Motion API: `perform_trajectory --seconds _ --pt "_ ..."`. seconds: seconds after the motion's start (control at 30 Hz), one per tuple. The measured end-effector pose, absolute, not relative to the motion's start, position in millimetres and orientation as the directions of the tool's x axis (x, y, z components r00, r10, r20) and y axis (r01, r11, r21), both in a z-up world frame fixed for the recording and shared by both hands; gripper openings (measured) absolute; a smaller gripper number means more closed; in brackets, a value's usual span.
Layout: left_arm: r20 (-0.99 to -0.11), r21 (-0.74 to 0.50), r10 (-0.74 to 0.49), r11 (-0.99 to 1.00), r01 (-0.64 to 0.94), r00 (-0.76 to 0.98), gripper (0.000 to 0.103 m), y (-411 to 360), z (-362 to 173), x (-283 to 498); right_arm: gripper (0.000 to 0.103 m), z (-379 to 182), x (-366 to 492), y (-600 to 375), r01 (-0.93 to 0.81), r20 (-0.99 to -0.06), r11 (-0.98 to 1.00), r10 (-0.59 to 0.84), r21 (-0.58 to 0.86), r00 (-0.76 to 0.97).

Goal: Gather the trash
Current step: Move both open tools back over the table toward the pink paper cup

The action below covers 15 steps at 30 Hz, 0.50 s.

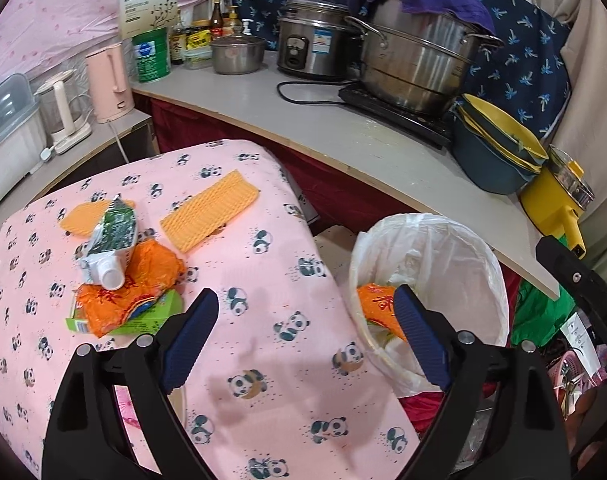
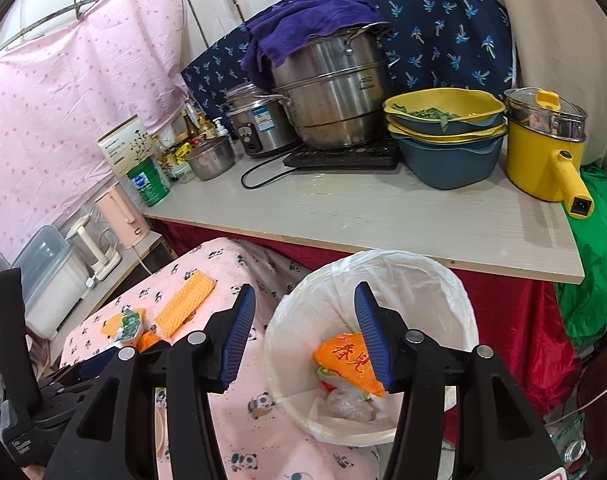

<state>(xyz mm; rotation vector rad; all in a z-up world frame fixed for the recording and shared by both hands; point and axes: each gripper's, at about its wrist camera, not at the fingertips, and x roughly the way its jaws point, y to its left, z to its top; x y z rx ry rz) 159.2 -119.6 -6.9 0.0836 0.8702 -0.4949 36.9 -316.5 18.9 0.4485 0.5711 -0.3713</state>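
Risk: your left gripper (image 1: 307, 332) wide, empty; right gripper (image 2: 305, 332) parted, empty. Stacked trash pile (image 1: 119, 276) may scatter off panda cloth (image 1: 287, 392), missing bin (image 1: 499, 280).

Left tongs (image 1: 306, 328) and right tongs (image 2: 305, 330) both gape, empty.

orange wrapper (image 2: 345, 364) in bin – red Chinese characters; other labels – too small to read
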Motion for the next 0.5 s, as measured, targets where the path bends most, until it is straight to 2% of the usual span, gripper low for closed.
perform_trajectory --seconds 0.17,0.3,0.5 --pt "-0.754 -0.139 -0.366 0.901 0.411 0.546 0.085 -96.8 -8.0 162.4 0.055 22.7 42.5 -295.6 0.423 -0.586 0.858 -0.19 0.29 0.787" --pt "-0.756 -0.141 -0.344 0.917 0.374 0.557 0.09 -79.0 -9.5 163.7 0.056 24.3 46.6 -279.4 0.398 -0.589 0.874 -0.171 0.28 0.79" --pt "-0.762 -0.134 -0.317 0.93 0.341 0.565 0.09 -55.4 -11.8 164.9 0.056 26.6 52.2 -257.3 0.365 -0.594 0.892 -0.145 0.268 0.791"
